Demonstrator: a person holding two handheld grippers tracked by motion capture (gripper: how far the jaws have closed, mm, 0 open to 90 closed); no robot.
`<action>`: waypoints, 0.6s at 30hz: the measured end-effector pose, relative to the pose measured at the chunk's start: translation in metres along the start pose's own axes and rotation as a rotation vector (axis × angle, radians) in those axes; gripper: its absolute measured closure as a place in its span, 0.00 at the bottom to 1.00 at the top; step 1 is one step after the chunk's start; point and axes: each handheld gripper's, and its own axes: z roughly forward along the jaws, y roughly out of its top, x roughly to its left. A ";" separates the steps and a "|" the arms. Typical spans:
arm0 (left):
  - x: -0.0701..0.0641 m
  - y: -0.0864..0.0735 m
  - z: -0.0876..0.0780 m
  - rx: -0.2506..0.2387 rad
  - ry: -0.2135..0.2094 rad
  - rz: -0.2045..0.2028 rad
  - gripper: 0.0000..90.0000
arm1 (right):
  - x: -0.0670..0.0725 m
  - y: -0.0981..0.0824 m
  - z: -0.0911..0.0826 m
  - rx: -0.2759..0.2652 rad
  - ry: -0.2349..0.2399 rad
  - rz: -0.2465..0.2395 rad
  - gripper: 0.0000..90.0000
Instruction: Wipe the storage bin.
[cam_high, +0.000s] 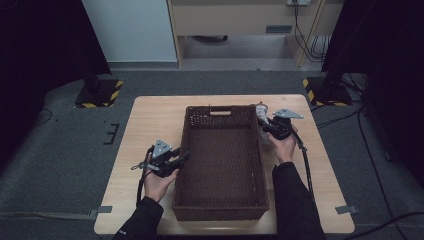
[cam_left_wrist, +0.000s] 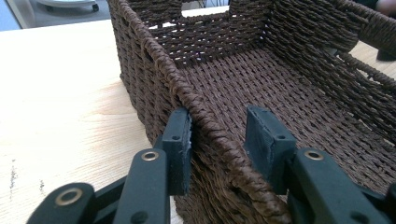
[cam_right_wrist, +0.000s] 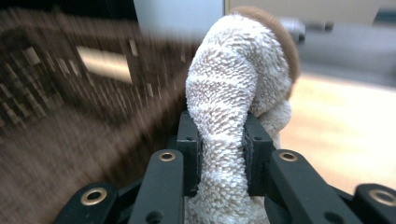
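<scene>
White terry sock (cam_right_wrist: 233, 116), brown cuff at its top, pinched in the right claw (cam_right_wrist: 223, 158); both pads press into the pile. In the high view it sits at the far right corner of the wicker basket (cam_high: 220, 207), outside the rim, above the tabletop (cam_high: 150, 120). Right claw (cam_high: 267, 126) holds it up.

Left claw (cam_left_wrist: 219, 149) straddles the basket's left wall near the front: outer pad against the weave, inner pad (cam_left_wrist: 268, 144) standing clear of the rim. Jaws apart, not gripping. In the high view, left claw (cam_high: 175, 161) at the same wall.

Step in hand, as I judge it: carrying the sock to the basket while the left steadies it. Next move calls for a lift over the right rim, then parting the jaws above the basket floor.

Hard to read: right gripper view is motion-blurred on the basket side. Sock's lower end is cut off below the jaws. Its small size in the high view hides whether it touches the rim.
</scene>
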 end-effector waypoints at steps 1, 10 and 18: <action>0.000 0.000 0.000 0.000 -0.001 0.000 0.67 | 0.001 -0.005 0.004 0.040 -0.008 -0.008 0.82; 0.000 -0.001 0.000 -0.002 0.002 -0.008 0.67 | 0.005 -0.023 0.013 0.146 -0.006 -0.023 0.82; 0.000 -0.001 0.000 -0.002 0.004 -0.012 0.67 | 0.002 0.006 -0.030 -0.019 0.064 0.022 0.82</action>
